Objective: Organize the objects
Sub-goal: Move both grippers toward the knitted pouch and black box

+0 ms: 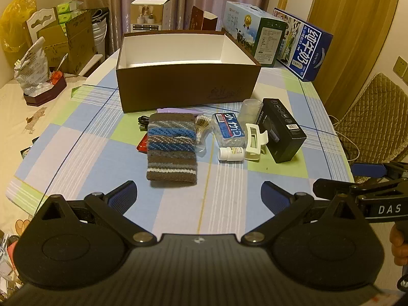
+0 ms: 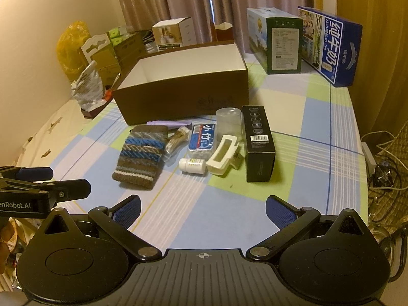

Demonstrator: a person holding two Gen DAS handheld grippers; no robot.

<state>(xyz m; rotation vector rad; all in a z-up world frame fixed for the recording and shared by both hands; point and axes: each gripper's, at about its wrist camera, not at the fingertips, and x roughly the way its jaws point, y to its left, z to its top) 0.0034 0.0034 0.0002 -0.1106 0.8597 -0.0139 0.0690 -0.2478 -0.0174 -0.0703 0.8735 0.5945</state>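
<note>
Both tongs hover spread and empty over the near edge of the table [image 1: 76,153]: the left tongs [image 1: 199,193] face the knitted pouch [image 1: 172,148], the right tongs [image 2: 203,209] a bare patch of checked cloth, as if poised before a first pick. Each shows in the other's view, marked "DAS" on the right one and "…enRobot.AI" on the left.

The small things lie in a loose row between the tongs and the open brown box [image 1: 188,86], probably so each can be lifted straight forward into it; what shows of its white inside is bare. Beside the pouch sit a packet of cotton swabs [image 1: 202,130], a clear case [image 1: 229,130] with a blue label in white characters too slanted to read surely, a white pill bottle [image 1: 230,153] on its side, a cream hair claw [image 1: 255,140], a clear cup [image 1: 251,109] and a black carton [image 1: 283,132] with a barcode. A lilac tool [image 1: 178,111] lies against the box's front wall; a black cable and something red peek from under the pouch.

Behind the box, two milk cartons stand on edge: the green one [image 1: 257,35] and the blue one [image 1: 306,48], both printed "纯牛奶".
</note>
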